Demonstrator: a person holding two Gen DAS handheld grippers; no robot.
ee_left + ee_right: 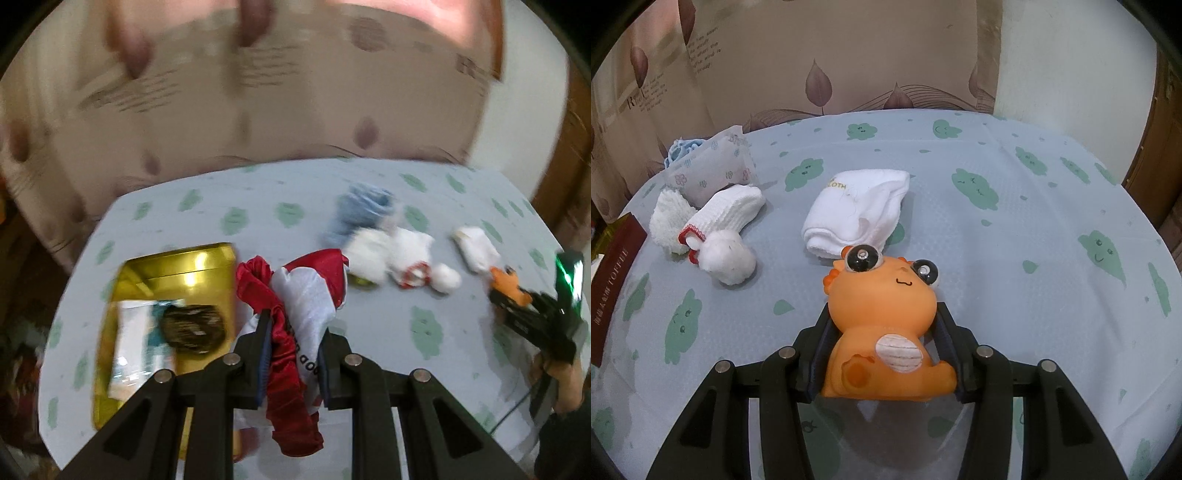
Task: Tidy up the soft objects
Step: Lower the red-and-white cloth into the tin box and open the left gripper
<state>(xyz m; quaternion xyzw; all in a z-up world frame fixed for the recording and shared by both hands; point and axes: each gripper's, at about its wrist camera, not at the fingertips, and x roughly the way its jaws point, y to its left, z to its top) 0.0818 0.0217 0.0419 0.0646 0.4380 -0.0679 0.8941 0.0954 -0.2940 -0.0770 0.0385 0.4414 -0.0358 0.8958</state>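
My left gripper (293, 325) is shut on a red and white satin cloth (295, 295) and holds it beside the gold tin (147, 273). The tin holds a dark round item (194, 326) and a white packet (136, 332). My right gripper (882, 314) is shut on an orange rubber dragon toy (882, 314) above the table; it also shows in the left wrist view (508, 284). On the table lie a white folded cloth (857, 210), white knitted baby socks with red trim (713, 229), a tissue pack (713, 170) and a blue knit item (683, 147).
The round table has a pale blue cloth with green cloud prints (1034, 258). A dark red box lid (613, 284) lies at the left edge. A curtain with a leaf pattern (820, 74) hangs behind the table.
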